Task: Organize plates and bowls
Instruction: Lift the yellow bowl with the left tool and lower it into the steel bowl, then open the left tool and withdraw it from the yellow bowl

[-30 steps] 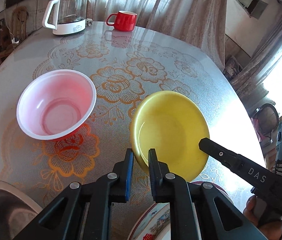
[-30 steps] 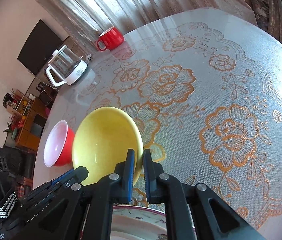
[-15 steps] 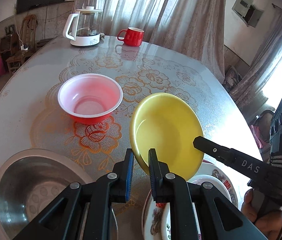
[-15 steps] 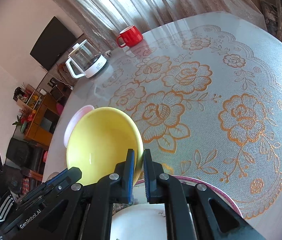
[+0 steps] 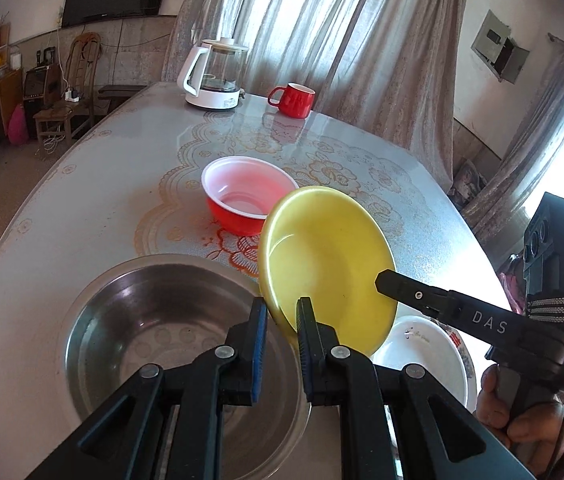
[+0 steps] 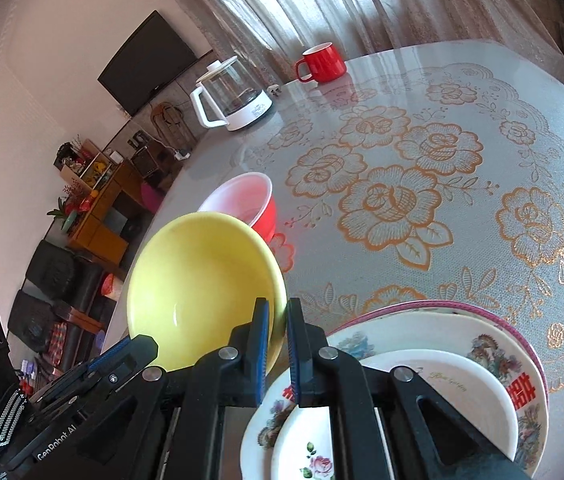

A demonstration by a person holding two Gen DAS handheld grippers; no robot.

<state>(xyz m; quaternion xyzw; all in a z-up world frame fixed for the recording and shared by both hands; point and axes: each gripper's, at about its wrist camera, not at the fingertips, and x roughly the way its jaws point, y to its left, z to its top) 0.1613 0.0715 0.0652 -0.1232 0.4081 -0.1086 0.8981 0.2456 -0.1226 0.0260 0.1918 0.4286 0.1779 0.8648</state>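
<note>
A yellow bowl point(image 5: 322, 264) point(image 6: 198, 280) hangs tilted above the table, held by both grippers. My left gripper point(image 5: 282, 312) is shut on its near rim. My right gripper point(image 6: 278, 316) is shut on the opposite rim, and its tip point(image 5: 380, 282) shows from the side in the left wrist view. Below the yellow bowl lie a large steel bowl point(image 5: 154, 320) on the left and a stack of patterned plates point(image 6: 442, 360) point(image 5: 430, 344) on the right. A red bowl with a white inside point(image 5: 248, 200) point(image 6: 242, 204) stands further back on the table.
A glass kettle on a white base point(image 5: 216, 76) point(image 6: 234, 100) and a red mug point(image 5: 294, 98) point(image 6: 322, 62) stand at the far edge of the round table point(image 5: 82, 180), which has a floral lace cover. A hand point(image 5: 522, 420) holds the right gripper's handle.
Both grippers have drawn back toward the table's near side and slightly up, carrying the yellow bowl. The steel bowl and plate stack have come into view beneath it; the red bowl has receded.
</note>
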